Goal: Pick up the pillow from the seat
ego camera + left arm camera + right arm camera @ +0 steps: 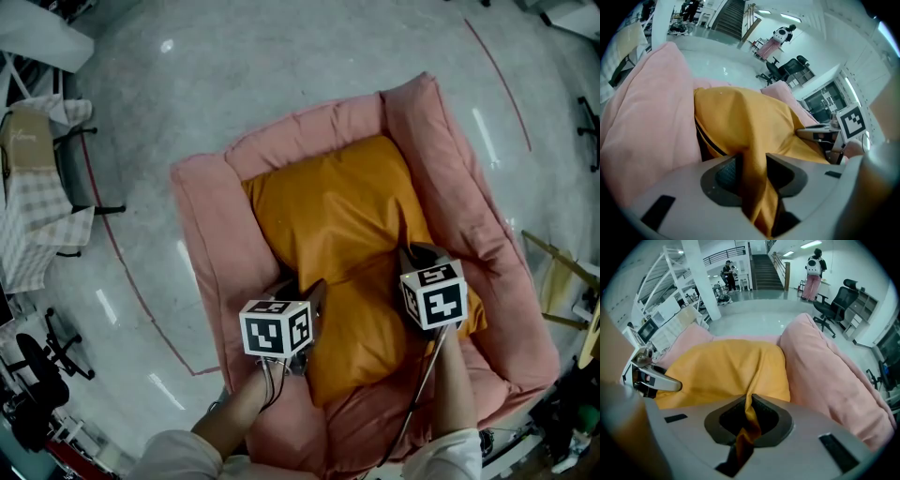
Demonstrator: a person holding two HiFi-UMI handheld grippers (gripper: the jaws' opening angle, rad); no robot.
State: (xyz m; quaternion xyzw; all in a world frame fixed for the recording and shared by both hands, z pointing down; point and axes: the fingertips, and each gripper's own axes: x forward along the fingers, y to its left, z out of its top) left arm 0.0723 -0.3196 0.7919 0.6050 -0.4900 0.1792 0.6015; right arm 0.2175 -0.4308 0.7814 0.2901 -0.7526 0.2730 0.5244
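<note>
While the orange pillow (337,234) lies flat in the pink seat (211,225), filling the space between its padded arms, both tools are on it at the near edge. The left gripper (752,171) has its jaws closed on a thick fold of the orange cover, with the cloth bunched between the pads and trailing down out of them. The right gripper (749,417) has its jaws almost together, pinching a much thinner ridge of the same cover at the pillow's near right side. So the step in hand, as I read it, is the lift itself. To do it well, both sides should rise together, evenly and straight up, so the weight doesn't swing onto one pinch. That thin right-hand pinch looks like the weak point: it has cover fabric only, and a jerk could pull it free. Start slowly, watch the far end peel off the seat, and clear the padded arms before carrying it away.
</note>
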